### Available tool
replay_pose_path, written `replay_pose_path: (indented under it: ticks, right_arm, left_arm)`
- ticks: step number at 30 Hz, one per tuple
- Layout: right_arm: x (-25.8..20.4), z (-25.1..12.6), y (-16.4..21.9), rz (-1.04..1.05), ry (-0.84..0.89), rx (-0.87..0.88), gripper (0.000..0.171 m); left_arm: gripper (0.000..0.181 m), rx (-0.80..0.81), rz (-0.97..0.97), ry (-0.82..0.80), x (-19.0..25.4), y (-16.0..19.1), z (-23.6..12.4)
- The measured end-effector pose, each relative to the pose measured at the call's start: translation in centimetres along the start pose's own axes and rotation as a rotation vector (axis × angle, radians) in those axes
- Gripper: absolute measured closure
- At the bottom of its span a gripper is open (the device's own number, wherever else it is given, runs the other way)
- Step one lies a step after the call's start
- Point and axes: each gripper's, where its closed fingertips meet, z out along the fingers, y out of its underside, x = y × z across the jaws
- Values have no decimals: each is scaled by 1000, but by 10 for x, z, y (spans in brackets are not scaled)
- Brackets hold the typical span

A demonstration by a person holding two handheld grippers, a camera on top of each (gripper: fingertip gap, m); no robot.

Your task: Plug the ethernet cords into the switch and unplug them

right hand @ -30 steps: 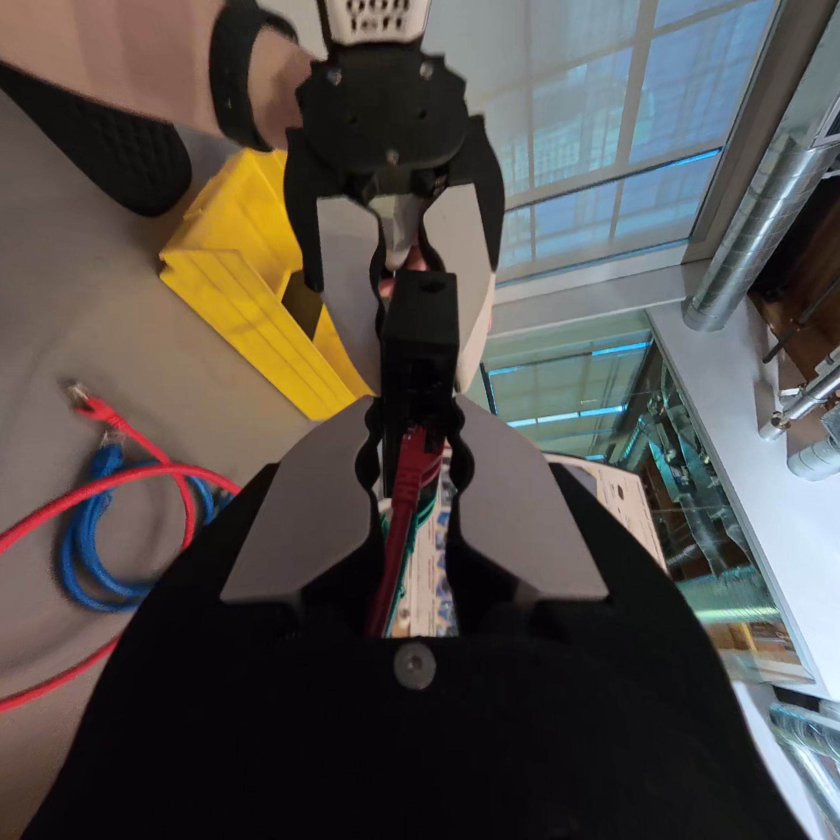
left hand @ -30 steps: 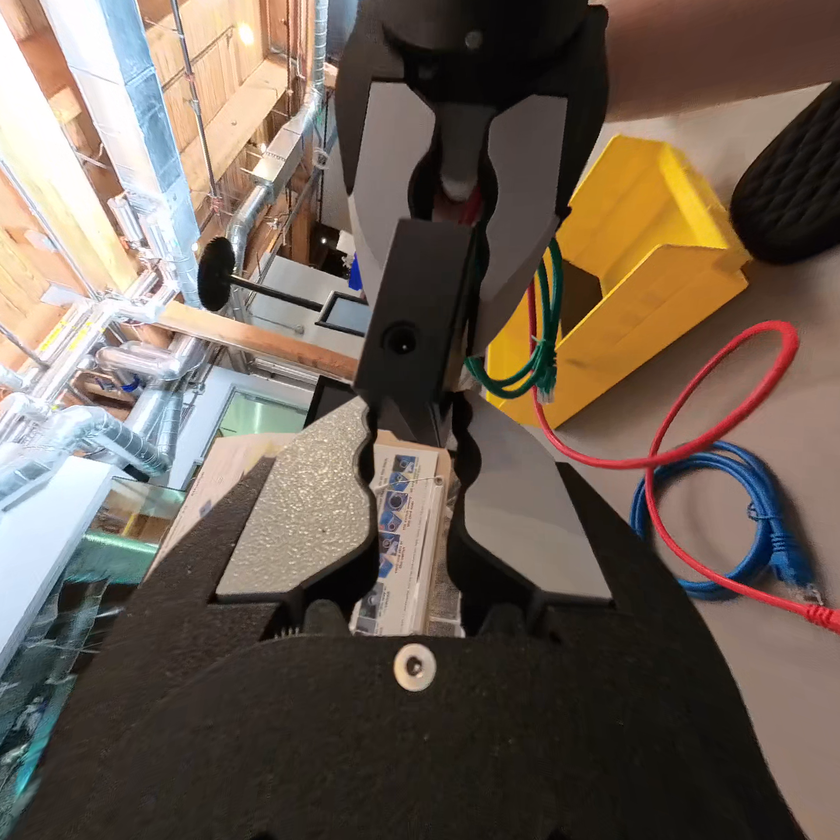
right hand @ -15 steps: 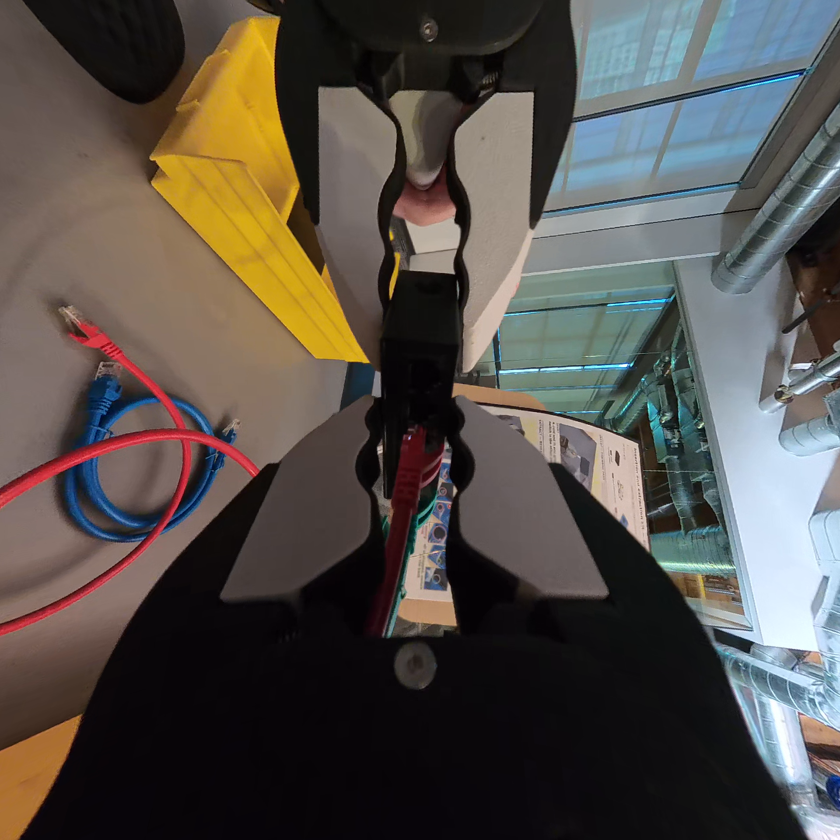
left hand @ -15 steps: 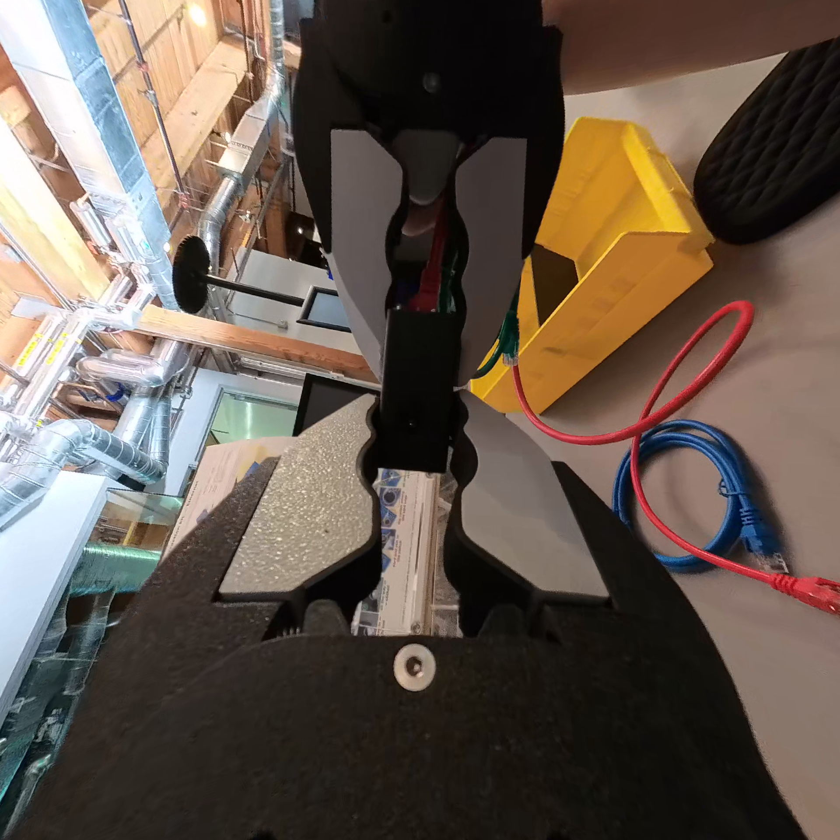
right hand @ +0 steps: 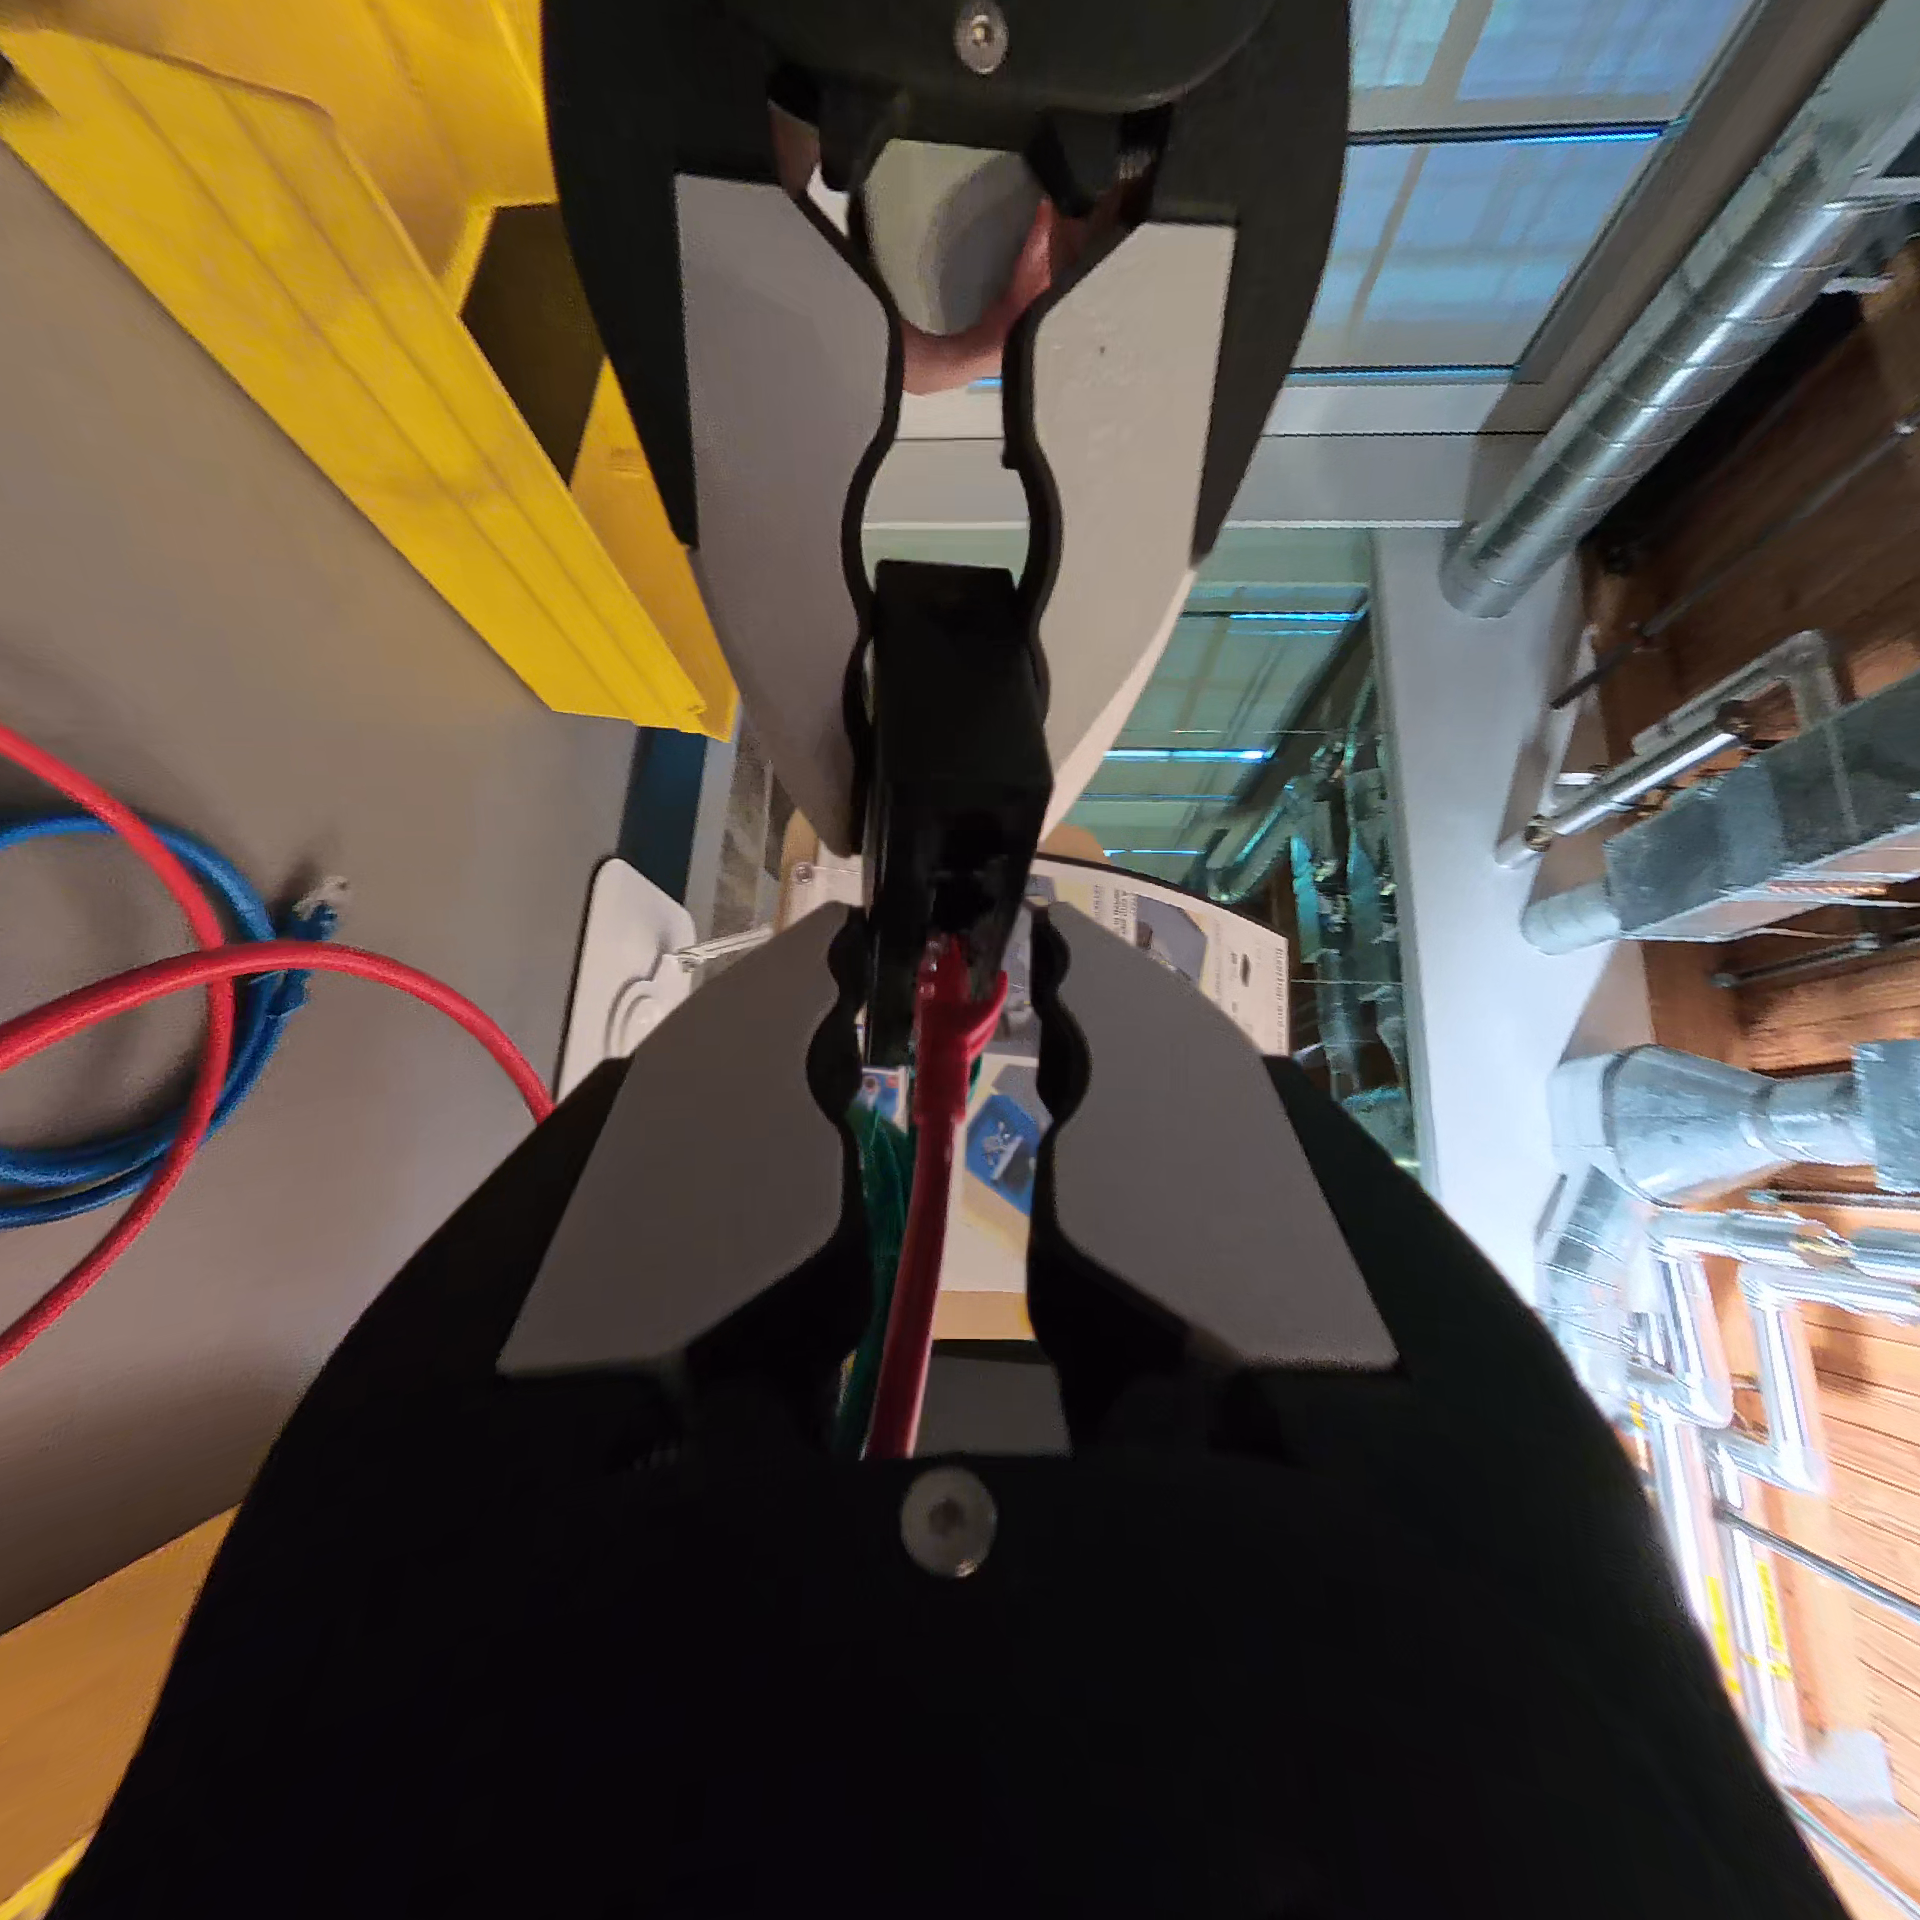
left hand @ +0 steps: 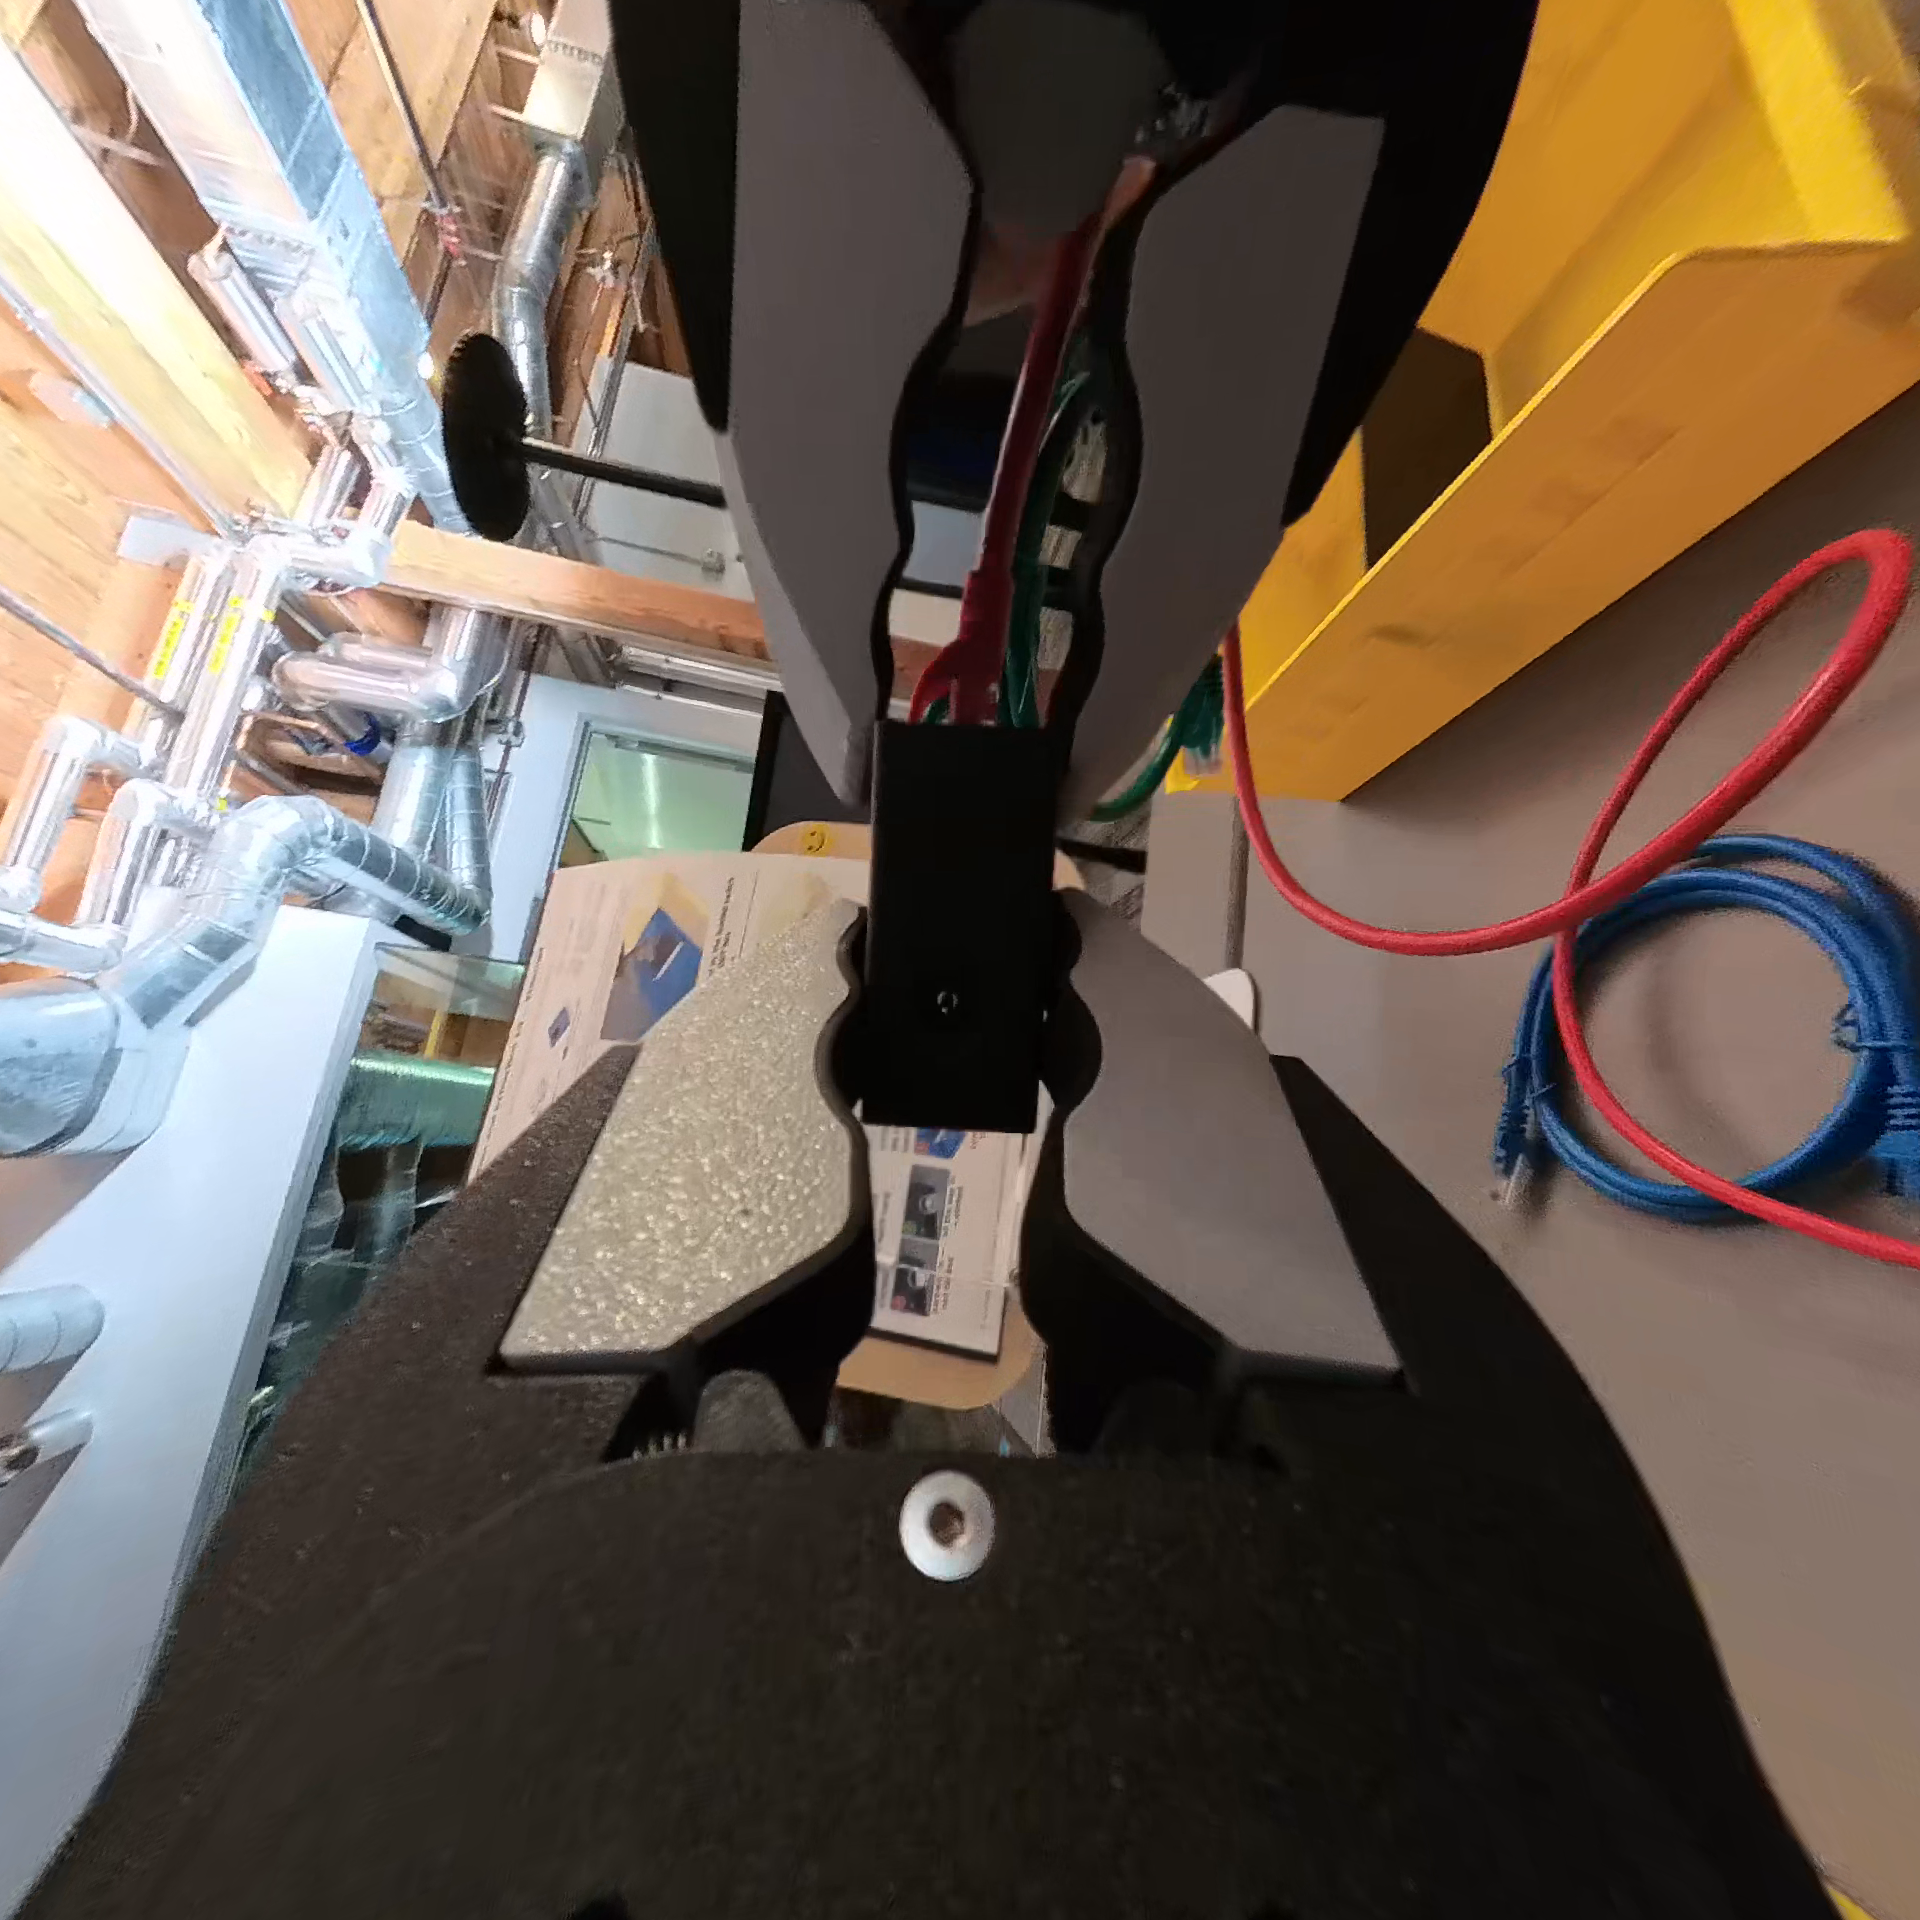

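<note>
A black switch [left hand: 961,831] hangs in the air, held at both ends. My left gripper [left hand: 961,935] is shut on its near end. My right gripper [left hand: 966,769] faces it from above, its fingertips closed on the port end. In the right wrist view my right gripper [right hand: 940,935] holds the switch [right hand: 951,707], and the left gripper [right hand: 940,821] grips the far end. A red cord's plug [right hand: 951,1008] sits in a port between my right fingers. Green cord [right hand: 873,1195] runs beside it. The red cord [left hand: 1714,810] loops over the grey table.
A yellow bin [left hand: 1558,468] lies on the grey table [left hand: 1558,1403], also in the right wrist view [right hand: 364,364]. A coiled blue cord [left hand: 1714,1039] lies under the red loop. A board with printed sheets [left hand: 644,935] stands past the table edge. Both grippers' tips are close together, under 4 cm apart.
The two grippers have come closer together with the switch between them. The switch has gone from tilted to straight in line with both grippers. The views have swung relative to the table.
</note>
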Motion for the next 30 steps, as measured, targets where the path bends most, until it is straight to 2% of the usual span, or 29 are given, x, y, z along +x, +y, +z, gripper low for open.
replay_pose_path:
  ticks: [7,12,15,17,21,23,26,30]
  right_arm:
    - [32,-15,9,-6,175,-1,138]
    - [38,-33,-25,203,133,237,147]
    - [27,-40,-53,413,-43,455,151]
    - [3,-34,-62,490,-209,522,151]
    - [-81,-7,-54,506,-619,412,151]
    - [-117,5,-45,533,-760,351,153]
    - [-150,23,-32,593,-826,289,160]
    - [-180,34,-17,713,-836,154,159]
  left_arm:
    - [152,-68,3,-101,-22,22,-7]
    - [152,-126,-47,-161,-39,51,-20]
    - [152,-163,-85,-195,-50,68,-31]
    - [152,-189,-93,-214,-55,78,-39]
    - [152,-218,-120,-236,-63,92,-54]
    - [152,-223,-124,-251,-67,98,-61]
    - [152,-218,-133,-258,-70,104,-71]
    - [152,-231,-154,-291,-77,113,-80]
